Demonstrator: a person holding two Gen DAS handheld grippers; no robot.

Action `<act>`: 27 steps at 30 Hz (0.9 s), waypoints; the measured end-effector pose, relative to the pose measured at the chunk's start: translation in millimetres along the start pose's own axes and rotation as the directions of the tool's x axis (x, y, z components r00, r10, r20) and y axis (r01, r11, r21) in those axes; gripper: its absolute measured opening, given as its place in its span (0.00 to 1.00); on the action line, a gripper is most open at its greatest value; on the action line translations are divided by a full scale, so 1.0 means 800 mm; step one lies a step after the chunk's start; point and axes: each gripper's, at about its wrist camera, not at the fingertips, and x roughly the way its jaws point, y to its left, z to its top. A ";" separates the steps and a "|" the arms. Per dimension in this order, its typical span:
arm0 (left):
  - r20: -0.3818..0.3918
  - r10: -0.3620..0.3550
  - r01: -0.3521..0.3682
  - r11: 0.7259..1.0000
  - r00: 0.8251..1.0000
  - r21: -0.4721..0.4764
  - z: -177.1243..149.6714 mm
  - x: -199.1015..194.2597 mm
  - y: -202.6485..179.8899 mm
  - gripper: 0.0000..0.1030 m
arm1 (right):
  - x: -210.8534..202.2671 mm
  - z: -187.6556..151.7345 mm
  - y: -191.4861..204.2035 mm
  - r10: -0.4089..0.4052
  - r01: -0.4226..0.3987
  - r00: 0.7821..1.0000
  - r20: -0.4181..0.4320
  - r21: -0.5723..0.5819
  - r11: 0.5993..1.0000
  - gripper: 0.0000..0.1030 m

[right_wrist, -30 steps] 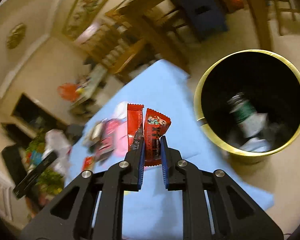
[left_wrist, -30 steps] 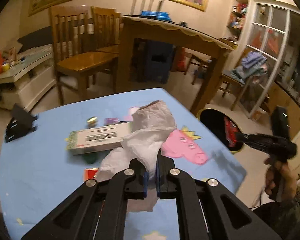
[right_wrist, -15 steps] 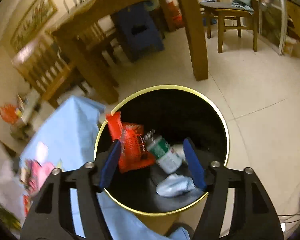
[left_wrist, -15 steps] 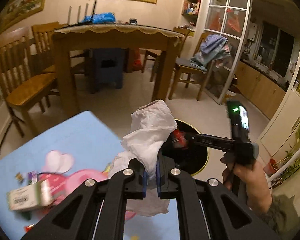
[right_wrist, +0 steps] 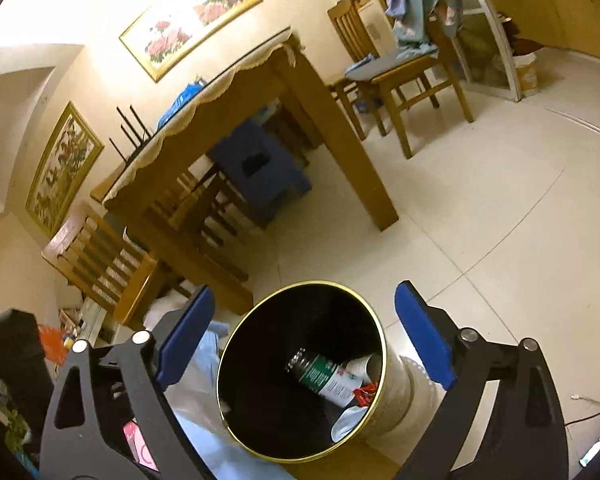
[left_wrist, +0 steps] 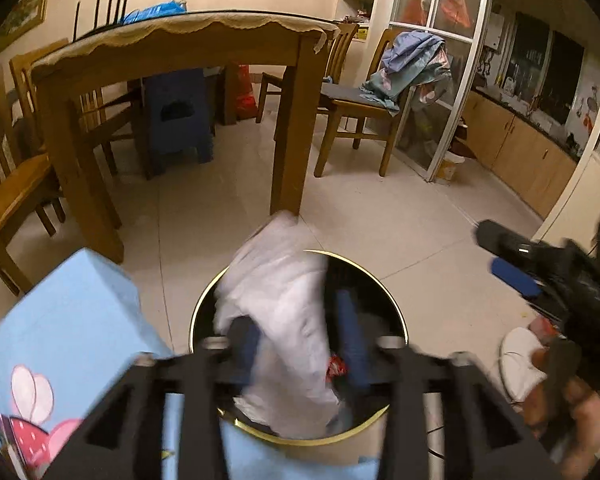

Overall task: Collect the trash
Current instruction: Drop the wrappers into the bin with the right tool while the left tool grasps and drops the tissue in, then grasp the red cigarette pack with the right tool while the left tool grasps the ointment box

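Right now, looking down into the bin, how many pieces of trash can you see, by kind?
Green-label bottle: 1
Red wrapper: 1
White scraps: 2
Total showing inside the bin: 4

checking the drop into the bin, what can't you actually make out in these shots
- Left wrist view: left gripper and white plastic bag are motion-blurred, so whether the fingers touch the bag is unclear.
- Left wrist view: the bag hides most of the trash bin interior.
- Right wrist view: the bin's dark near wall hides part of its floor; the bottle label is too small to read.
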 end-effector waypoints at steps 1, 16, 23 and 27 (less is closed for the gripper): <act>0.002 0.010 -0.010 1.000 1.000 0.010 0.003 0.004 -0.006 0.48 | -0.004 0.002 -0.003 0.001 -0.001 1.000 0.004 0.004 1.000 0.89; 0.064 0.252 -0.253 0.967 0.966 0.007 -0.143 -0.167 0.028 0.94 | -0.010 -0.063 0.125 -0.017 0.013 1.000 -0.007 -0.425 0.905 0.90; -0.003 0.562 -0.556 0.819 0.827 -0.143 -0.276 -0.294 0.153 0.94 | -0.021 -0.247 0.302 0.082 -0.189 0.982 -0.173 -0.812 0.552 0.95; -0.061 0.619 -0.601 0.727 0.783 -0.331 -0.316 -0.347 0.239 0.94 | -0.008 -0.342 0.378 0.111 -0.426 0.899 -0.423 -0.789 0.444 0.95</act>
